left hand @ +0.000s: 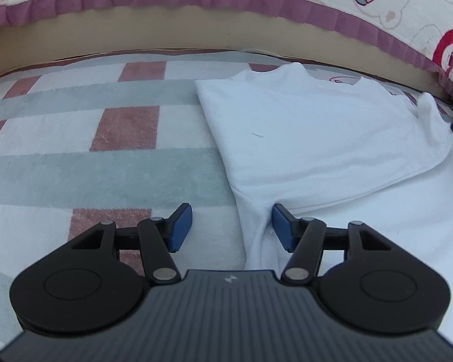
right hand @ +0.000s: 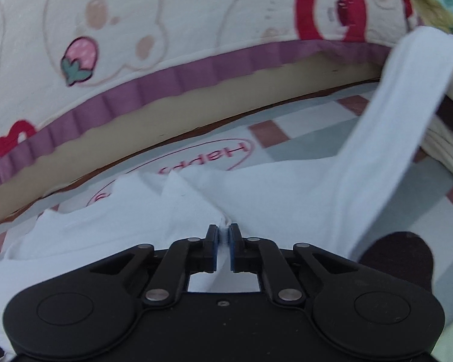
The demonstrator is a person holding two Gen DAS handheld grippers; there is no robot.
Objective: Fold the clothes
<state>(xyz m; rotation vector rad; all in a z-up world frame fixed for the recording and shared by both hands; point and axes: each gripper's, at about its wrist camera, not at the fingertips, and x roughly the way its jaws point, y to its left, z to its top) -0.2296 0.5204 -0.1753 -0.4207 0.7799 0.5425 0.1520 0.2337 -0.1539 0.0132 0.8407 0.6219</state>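
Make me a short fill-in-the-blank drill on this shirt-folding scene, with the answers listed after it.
1. The garment being folded is a ____ shirt.
2. The right gripper is ____ on a pinch of the shirt's fabric.
3. The left gripper has its jaws ____, with the shirt's edge lying between the blue pads.
4. The shirt lies on a checked ____.

Missing words: white; shut; open; blanket
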